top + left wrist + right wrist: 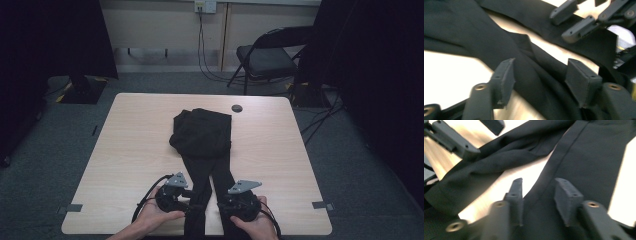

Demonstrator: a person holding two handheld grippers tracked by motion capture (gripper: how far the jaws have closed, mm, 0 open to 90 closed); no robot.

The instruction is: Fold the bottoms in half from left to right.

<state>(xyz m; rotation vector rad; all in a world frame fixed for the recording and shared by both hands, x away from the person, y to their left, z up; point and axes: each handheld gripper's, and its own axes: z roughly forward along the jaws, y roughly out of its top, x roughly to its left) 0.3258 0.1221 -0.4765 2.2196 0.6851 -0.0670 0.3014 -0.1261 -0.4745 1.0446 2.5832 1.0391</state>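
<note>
A pair of black trousers (202, 135) lies on the light wooden table (135, 150). Its top is bunched at the middle and its two legs run toward the near edge. My left gripper (192, 206) is at the left leg near the front edge. In the left gripper view its jaws (540, 72) stand open, with the dark cloth (536, 82) lying under and between them, not pinched. My right gripper (222, 205) is at the right leg. Its jaws (539, 187) are open over the cloth (579, 157), along a seam. Each gripper view also shows the other gripper farther off.
A small dark round disc (237, 108) sits on the table's far edge. A black folding chair (265, 57) stands behind the table at the right, with cables on the floor. Black curtains hang on both sides. Bare tabletop lies left and right of the trousers.
</note>
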